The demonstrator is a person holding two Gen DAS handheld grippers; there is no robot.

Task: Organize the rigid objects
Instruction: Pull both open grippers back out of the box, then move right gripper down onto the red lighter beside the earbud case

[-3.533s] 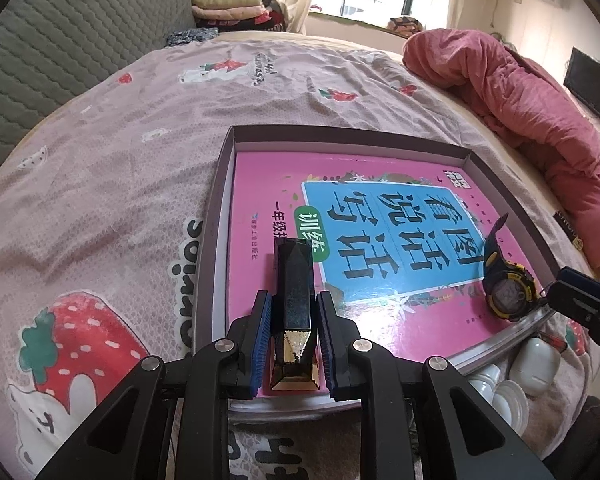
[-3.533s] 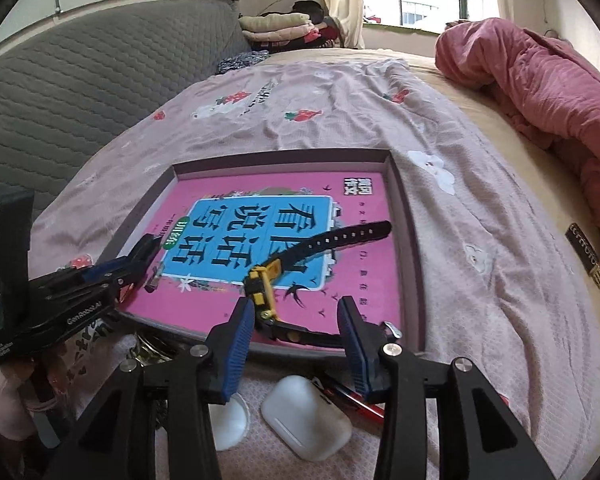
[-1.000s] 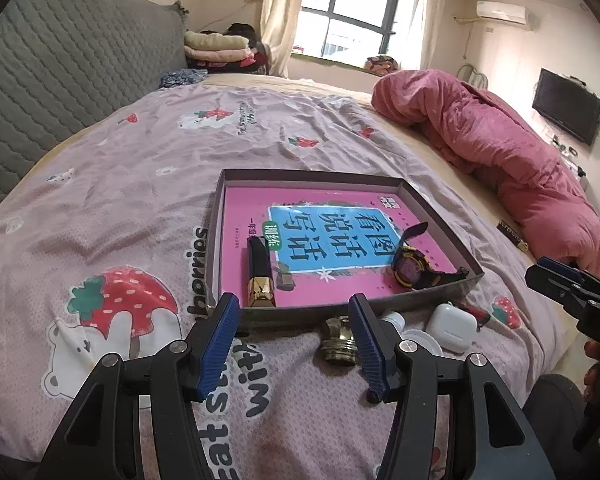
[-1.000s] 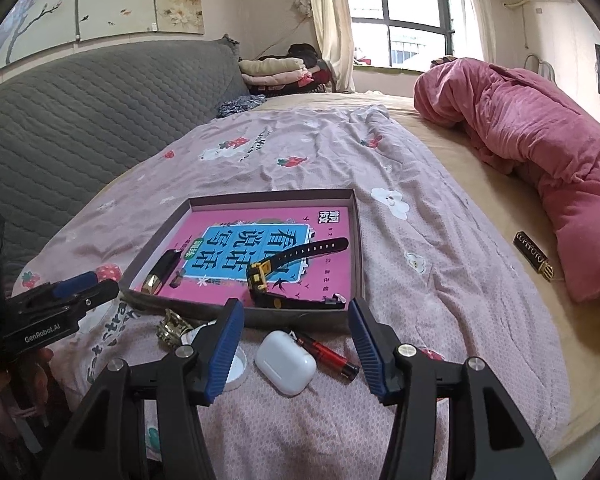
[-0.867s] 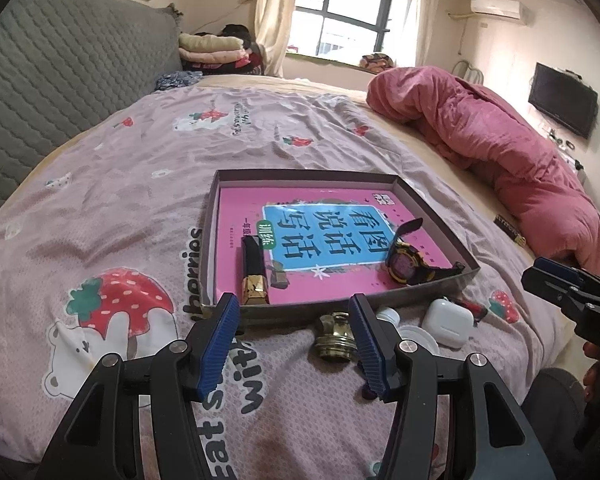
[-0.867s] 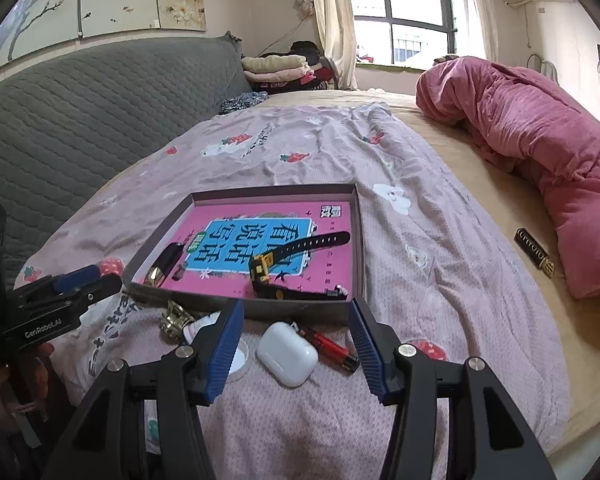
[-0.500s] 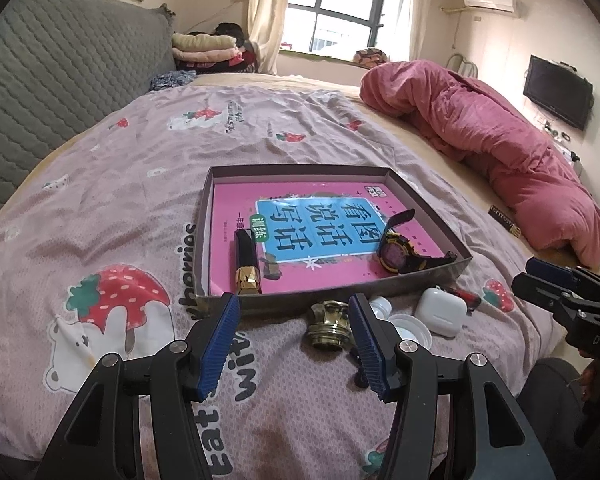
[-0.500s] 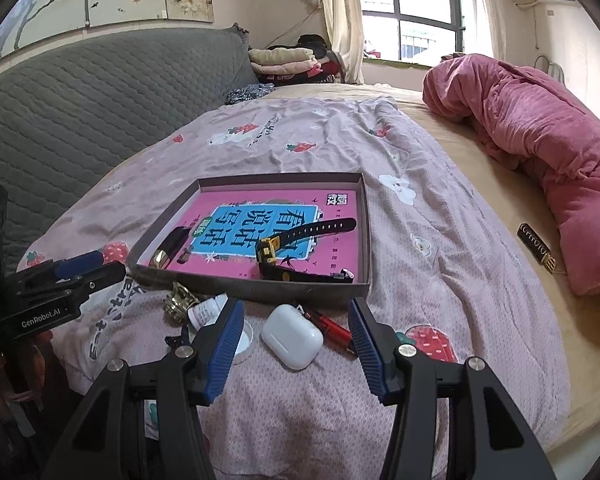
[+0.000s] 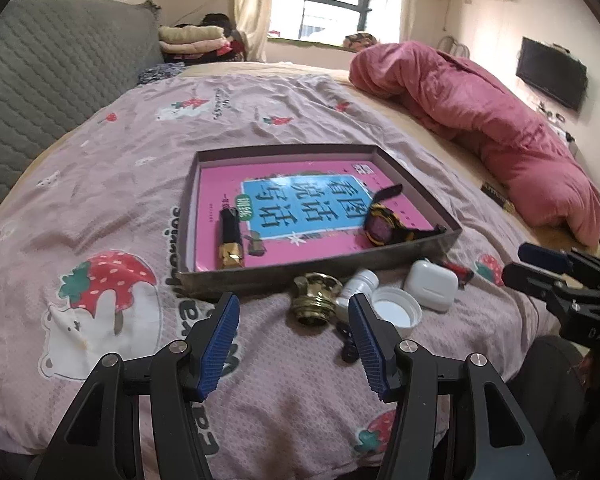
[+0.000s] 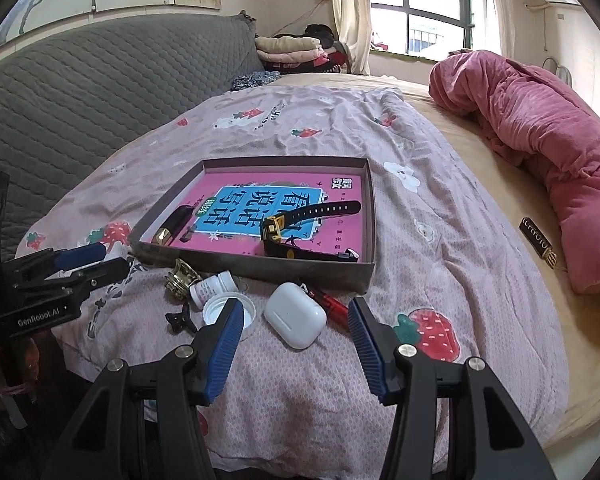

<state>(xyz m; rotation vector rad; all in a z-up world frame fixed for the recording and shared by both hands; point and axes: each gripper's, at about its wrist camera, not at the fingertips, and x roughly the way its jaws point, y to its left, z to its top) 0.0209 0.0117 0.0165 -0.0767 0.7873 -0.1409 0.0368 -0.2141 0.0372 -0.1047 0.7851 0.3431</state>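
A shallow box (image 9: 416, 188) (image 10: 328, 268) lies on the bed with a pink book as its floor. Inside lie a black and gold lipstick (image 9: 230, 236) (image 10: 170, 228) and a black and yellow watch (image 9: 384, 226) (image 10: 300, 220). In front of the box sit a brass fitting (image 9: 314, 298) (image 10: 180, 274), a small white bottle (image 9: 358, 286) (image 10: 212, 288), a white lid (image 9: 394, 310) (image 10: 216, 312), a white earbud case (image 9: 430, 290) (image 10: 294, 320), a red pen (image 10: 328, 302) and a black clip (image 10: 180, 320). My left gripper (image 9: 294, 340) and right gripper (image 10: 296, 344) hover open and empty, short of these items.
The bed is covered by a pink strawberry-print sheet (image 9: 112, 184). A rumpled pink duvet (image 10: 540, 136) lies at the right, a grey quilted headboard (image 10: 80, 100) at the left. A small dark bar (image 10: 536, 240) lies on the tan sheet.
Earlier my left gripper held the lipstick in the box and the right one stood at the watch. Both have let go and drawn back; over the last second the views shifted only slightly.
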